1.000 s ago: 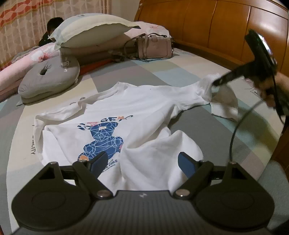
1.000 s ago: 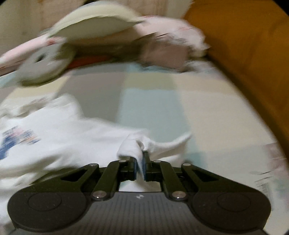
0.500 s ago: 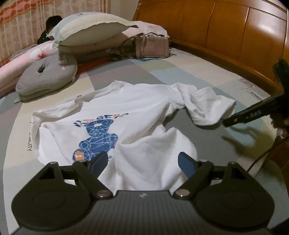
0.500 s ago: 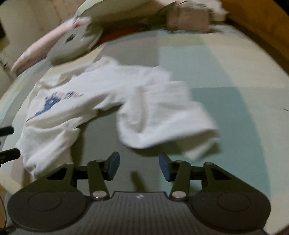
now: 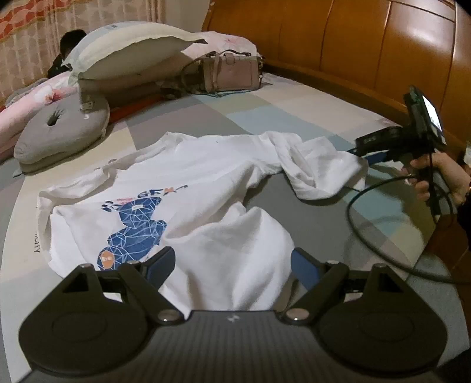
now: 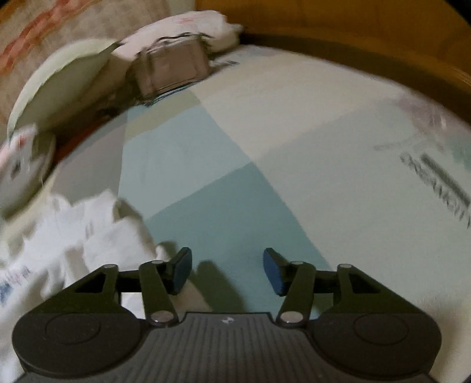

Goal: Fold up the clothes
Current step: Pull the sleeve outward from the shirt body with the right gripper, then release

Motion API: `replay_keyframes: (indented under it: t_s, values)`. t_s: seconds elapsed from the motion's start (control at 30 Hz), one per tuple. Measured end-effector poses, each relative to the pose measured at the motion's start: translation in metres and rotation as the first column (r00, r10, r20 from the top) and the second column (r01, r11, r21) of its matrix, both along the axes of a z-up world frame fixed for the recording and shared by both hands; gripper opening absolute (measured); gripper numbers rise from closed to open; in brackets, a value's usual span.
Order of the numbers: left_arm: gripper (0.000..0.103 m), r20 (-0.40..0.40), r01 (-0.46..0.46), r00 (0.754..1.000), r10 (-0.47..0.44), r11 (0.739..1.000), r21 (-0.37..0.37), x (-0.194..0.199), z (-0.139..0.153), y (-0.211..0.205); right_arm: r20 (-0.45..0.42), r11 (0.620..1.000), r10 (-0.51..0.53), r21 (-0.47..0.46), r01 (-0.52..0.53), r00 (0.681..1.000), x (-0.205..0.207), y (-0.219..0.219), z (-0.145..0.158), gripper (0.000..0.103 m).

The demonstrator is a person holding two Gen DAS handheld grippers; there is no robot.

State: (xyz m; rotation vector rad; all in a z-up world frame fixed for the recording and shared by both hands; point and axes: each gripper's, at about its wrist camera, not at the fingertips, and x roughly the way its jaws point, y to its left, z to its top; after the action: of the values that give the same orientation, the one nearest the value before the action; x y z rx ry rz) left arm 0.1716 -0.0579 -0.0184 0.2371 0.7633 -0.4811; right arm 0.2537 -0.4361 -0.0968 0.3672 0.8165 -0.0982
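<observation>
Lying crumpled, white shirt on patchwork bedspread.

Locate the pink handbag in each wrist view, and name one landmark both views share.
Left wrist: the pink handbag sits upper centre, against the pillows, beyond the white T-shirt.
Right wrist: the handbag, blurred, is upper left, far beyond the open right tongs.
Shared landmark: the wooden headboard along the upper right.
</observation>
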Motion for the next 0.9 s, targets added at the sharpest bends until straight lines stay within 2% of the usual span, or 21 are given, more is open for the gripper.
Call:
replay_keyframes:
  t_s: [0.23,0.47,0.5,0.53,0.57,0.73,0.83,0.9]
  values:
    - [0.086,-0.006,0.0,1.0,0.0,1.0,0.008,0.001,-0.003,0.0,0.0,0.979,0.177,-0.099,-0.176,0.984,-0.011,0.054,-0.002,0.06]
    - [0.086,-0.004,-0.018,1.0,0.018,1.0,0.005,0.0,-0.002,0.006,-0.017,0.918,0.348,-0.196,-0.344,0.937,-0.021,0.108,-0.004,0.06]
    - [0.086,-0.003,-0.019,1.0,0.019,1.0,0.005,0.0,-0.002,0.006,-0.02,0.912,0.357,-0.209,-0.353,0.934,-0.024,0.109,-0.001,0.051]
    - [0.086,-0.002,-0.019,1.0,0.019,1.0,0.005,0.0,-0.002,0.006,-0.022,0.908,0.361,-0.221,-0.357,0.932,-0.028,0.108,0.003,0.029]
    - [0.086,-0.002,-0.019,1.0,0.019,1.0,0.004,0.0,-0.002,0.006,-0.024,0.903,0.365,-0.233,-0.361,0.931,-0.031,0.108,0.006,0.023]
    - [0.086,0.002,-0.019,1.0,0.019,1.0,0.001,0.002,-0.001,0.005,-0.015,0.901,0.31,-0.315,-0.299,0.951,-0.035,0.084,0.025,0.019]
    - [0.086,0.001,-0.011,1.0,0.011,1.0,0.0,0.002,-0.001,0.004,0.01,0.912,0.216,-0.359,-0.198,0.976,-0.032,0.049,0.04,0.019]
    - [0.086,0.0,-0.011,1.0,0.011,1.0,0.003,0.003,-0.001,0.003,0.029,0.905,0.154,-0.405,-0.129,0.988,-0.03,0.026,0.05,0.019]
